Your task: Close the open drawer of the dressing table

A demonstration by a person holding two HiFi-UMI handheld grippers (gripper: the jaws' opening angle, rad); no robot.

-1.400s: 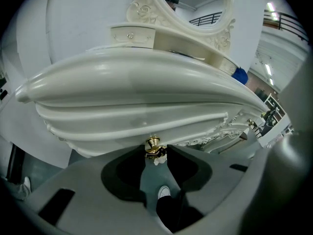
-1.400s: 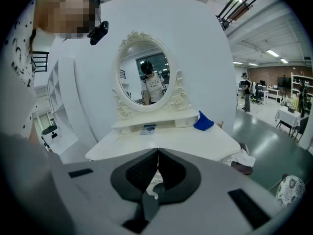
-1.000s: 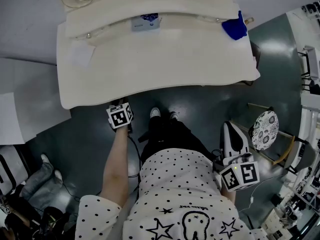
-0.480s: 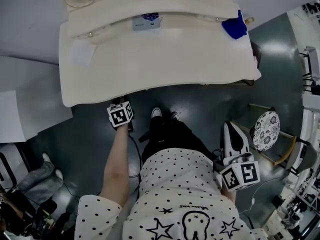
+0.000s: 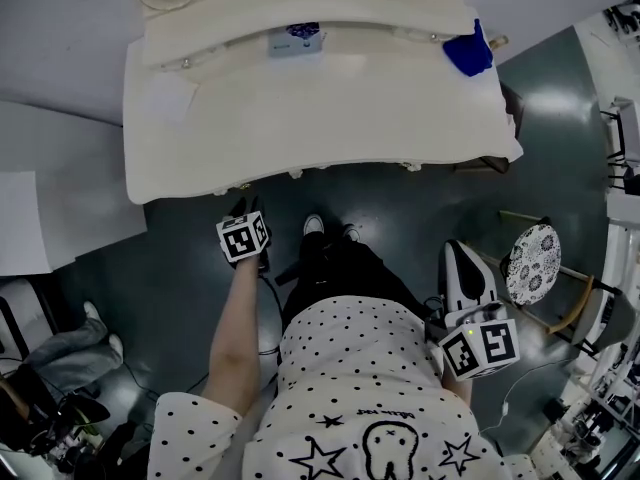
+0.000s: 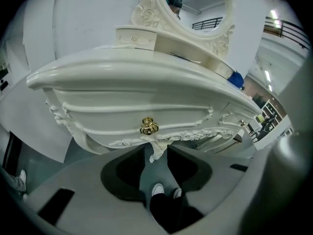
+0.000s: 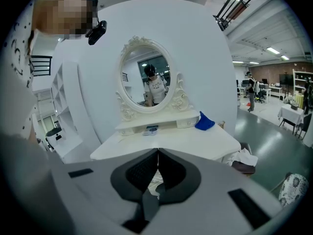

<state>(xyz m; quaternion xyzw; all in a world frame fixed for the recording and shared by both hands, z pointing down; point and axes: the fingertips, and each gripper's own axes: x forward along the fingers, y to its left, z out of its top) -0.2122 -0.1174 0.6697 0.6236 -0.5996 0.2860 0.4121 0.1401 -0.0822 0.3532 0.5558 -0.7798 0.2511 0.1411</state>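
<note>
The cream dressing table (image 5: 330, 118) fills the top of the head view. In the left gripper view its drawer front (image 6: 142, 112) with a gold knob (image 6: 148, 126) lies flush under the tabletop. My left gripper (image 5: 242, 210) hovers just in front of the table's front edge, apart from it. Its jaws (image 6: 155, 158) stand open with nothing between them, the knob a little above and beyond the gap. My right gripper (image 5: 457, 255) hangs back at the person's right side, well short of the table. Its pads (image 7: 157, 154) meet at the tips and hold nothing.
A blue cloth (image 5: 468, 53) lies at the tabletop's back right, and a small box (image 5: 296, 40) sits on the mirror shelf. A stool with a patterned seat (image 5: 530, 258) stands on the right. White panels (image 5: 50, 218) stand on the left. The person's shoes (image 5: 325, 228) are under the table's edge.
My left gripper has drawn back a little from the table's front, so more dark floor shows between them. The right gripper has stayed where it was.
</note>
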